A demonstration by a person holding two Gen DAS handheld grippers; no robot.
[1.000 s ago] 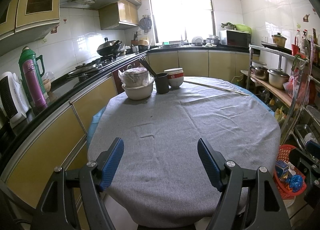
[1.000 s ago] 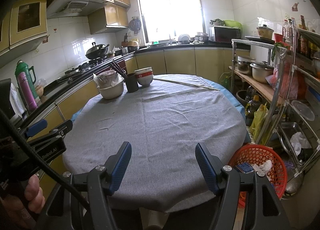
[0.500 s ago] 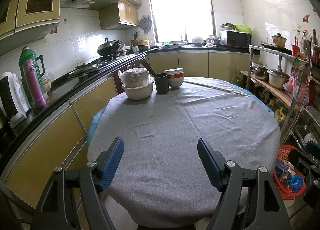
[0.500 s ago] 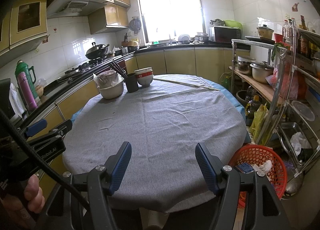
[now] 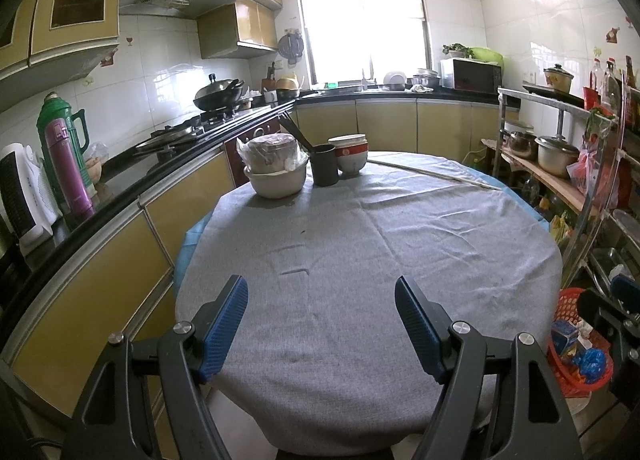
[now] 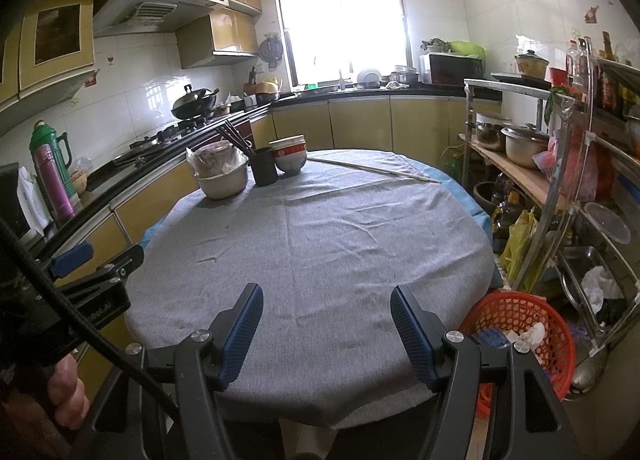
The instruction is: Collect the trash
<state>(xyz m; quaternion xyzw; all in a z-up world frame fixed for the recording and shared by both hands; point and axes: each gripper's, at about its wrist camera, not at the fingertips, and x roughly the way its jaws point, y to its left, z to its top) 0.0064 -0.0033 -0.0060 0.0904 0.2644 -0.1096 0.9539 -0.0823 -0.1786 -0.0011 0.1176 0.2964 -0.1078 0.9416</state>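
Blue pads of the left gripper (image 5: 320,318) and the right gripper (image 6: 326,326) stand wide apart and hold nothing, above the near edge of the grey tablecloth (image 5: 360,260). Trash (image 6: 524,334) lies in the red basket (image 6: 560,344) on the floor, right of the table. Bowls (image 5: 276,176) stand at the far edge.
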